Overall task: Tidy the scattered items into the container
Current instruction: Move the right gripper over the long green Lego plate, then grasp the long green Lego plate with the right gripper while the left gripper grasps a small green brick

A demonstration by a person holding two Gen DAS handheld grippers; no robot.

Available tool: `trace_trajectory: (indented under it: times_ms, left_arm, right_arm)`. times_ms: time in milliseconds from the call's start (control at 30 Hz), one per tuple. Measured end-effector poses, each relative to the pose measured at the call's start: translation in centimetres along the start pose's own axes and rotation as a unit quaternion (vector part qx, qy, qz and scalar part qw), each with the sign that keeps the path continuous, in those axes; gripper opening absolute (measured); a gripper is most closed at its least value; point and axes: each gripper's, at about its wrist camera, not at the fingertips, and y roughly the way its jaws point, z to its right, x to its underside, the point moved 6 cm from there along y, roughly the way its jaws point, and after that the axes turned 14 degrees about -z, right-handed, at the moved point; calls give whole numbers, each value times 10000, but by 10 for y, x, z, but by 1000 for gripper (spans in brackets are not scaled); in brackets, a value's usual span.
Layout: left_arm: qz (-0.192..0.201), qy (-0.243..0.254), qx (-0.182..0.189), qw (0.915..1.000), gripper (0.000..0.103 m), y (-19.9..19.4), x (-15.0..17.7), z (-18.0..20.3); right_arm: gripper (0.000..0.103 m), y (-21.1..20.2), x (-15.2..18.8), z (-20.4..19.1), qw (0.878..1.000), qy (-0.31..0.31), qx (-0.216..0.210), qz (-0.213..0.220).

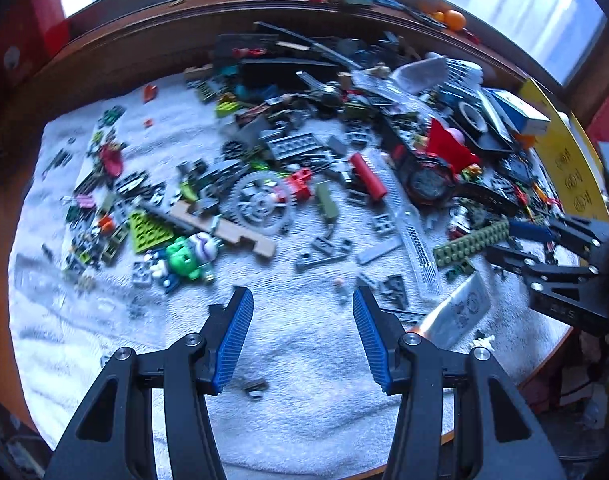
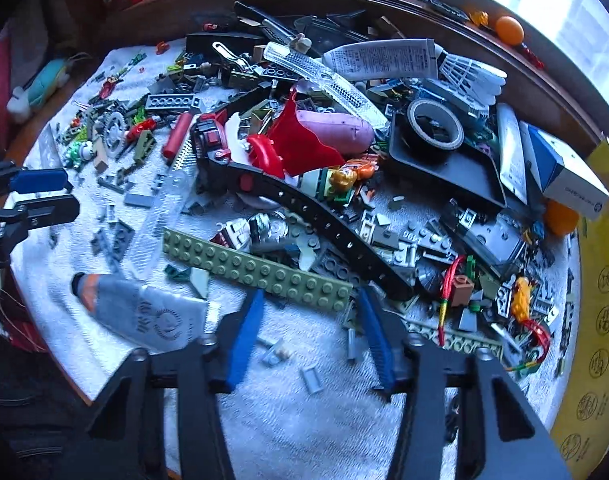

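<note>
olive-green long plate point(image 2: 256, 270) is the piece your right gripper point(image 2: 308, 336) is lined up on. in the right wrist view it lies just beyond the blue pads point(image 2: 244, 340), on the white towel point(image 2: 304, 420), with its long axis running from far-left down to near-right, across the line the fingers point along. its near-right end sits just past the tips and roughly between them; the rest stretches off to the left, outside the left pad. the jaws stand about half open with nothing gripped; only a few small grey bits point(image 2: 276, 350) lie on the towel between them.

so the thing to watch is the angle: you'd be pinching across the plate's narrow width near one end, and i'd expect it to swing or tip once lifted. a small shift left would put the pads nearer its middle. the black strap point(image 2: 324, 216) crosses close behind the plate's right end and could catch a fingertip.

your left gripper point(image 1: 302, 336) hangs over bare towel, jaws moderately open and empty; from its view the plate point(image 1: 470, 242) is well off to the right, beside the right gripper point(image 1: 544, 248), so the right hand is clearly nearer. i can't pick out the target container with certainty in either view.
</note>
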Motion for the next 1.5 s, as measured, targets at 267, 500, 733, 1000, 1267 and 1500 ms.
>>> trace_trajectory:
  times_ms: [267,500,733,1000,1267,1500]
  left_arm:
    - [-163,-140,70,9997,53,19,1,-6]
    - [-59,163,-64,9998,65,26,3,1]
    - [23,116,192,9997,70,24,4,-1]
    - [83,-301,568,9979,70,18,6,-11]
    - [157,-628,500,9966,70,8,7,-33]
    - [481,-605,295,9966,70,-7,-3,-49]
  right_arm:
    - [37,2,8,-28,9980,-392,-402,-296]
    - [37,-10,6,-27,9989,-451,-100,29]
    - [37,-5,-8,-40,9971,-764,-33,60]
    - [37,-17,-7,-68,9936,-993,-544,7]
    - [37,9,-35,-78,9942,-948,-446,-254]
    - [18,3,-28,-69,9964,-680,-493,-117]
